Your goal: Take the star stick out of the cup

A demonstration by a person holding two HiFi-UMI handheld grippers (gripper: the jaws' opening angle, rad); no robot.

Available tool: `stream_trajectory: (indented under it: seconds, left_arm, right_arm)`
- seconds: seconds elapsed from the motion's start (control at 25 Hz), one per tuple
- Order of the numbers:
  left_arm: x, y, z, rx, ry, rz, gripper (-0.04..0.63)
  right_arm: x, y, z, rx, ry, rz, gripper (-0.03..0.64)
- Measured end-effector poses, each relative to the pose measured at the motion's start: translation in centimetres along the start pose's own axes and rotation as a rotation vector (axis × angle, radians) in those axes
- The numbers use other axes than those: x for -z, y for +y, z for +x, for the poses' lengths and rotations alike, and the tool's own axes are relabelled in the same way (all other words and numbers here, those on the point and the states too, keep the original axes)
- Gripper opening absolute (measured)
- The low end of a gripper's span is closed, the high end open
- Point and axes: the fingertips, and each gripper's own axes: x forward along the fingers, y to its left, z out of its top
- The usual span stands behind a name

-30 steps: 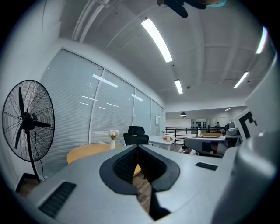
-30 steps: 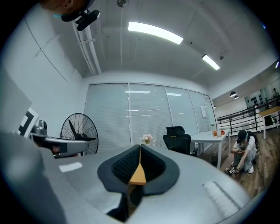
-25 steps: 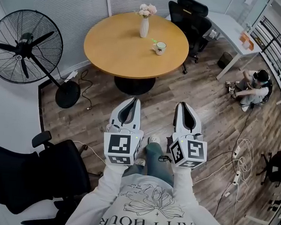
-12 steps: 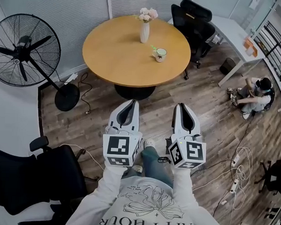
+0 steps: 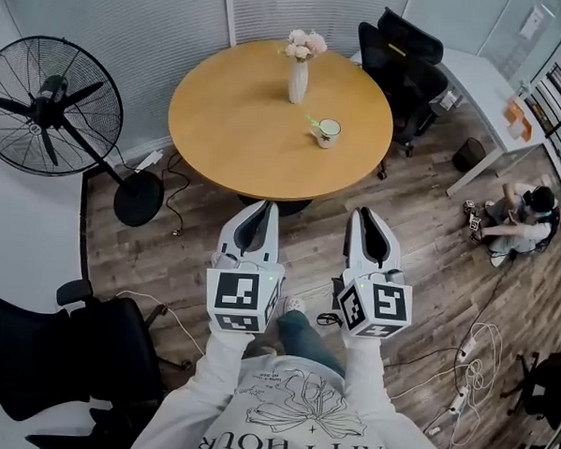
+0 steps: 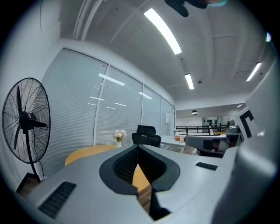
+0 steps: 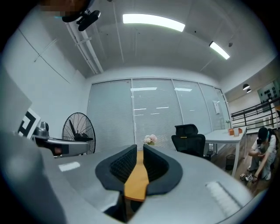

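1. The cup (image 5: pixel 329 130) stands on the round wooden table (image 5: pixel 239 113), on its right half, to the right of and nearer than a white vase (image 5: pixel 298 82) of pale flowers (image 5: pixel 305 44).
2. The star stick (image 5: pixel 313 123) is green and leans out of the cup toward the left – it is still in the cup.
3. The left gripper (image 5: pixel 265 206) is held roughly level and points at the table. Its jaws are together at the tips, with nothing between them.
4. The right gripper (image 5: pixel 367 214) is held beside it, pointing the same way. Its jaws have just been opening and stand a narrow way apart – only the table top shows through the gap.
5. Both grippers are over the wooden floor (image 5: pixel 186 233), just short of the table's near edge and well apart from the cup.
6. A standing fan (image 5: pixel 52 104) is left of the table, and a black office chair (image 5: pixel 406 66) is behind it on the right.
7. At the far right a person (image 5: pixel 520 217) sits on the floor.
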Motion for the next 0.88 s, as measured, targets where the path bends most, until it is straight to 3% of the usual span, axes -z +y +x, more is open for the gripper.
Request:
stream_trajectory:
  seconds: [0.88]
  left_arm:
    - [-0.7, 1.5, 15.3, -0.109, 0.022, -0.007, 0.007]
  right_arm:
    - [0.5, -7.9, 14.9, -0.121, 0.03, 0.018, 0.072]
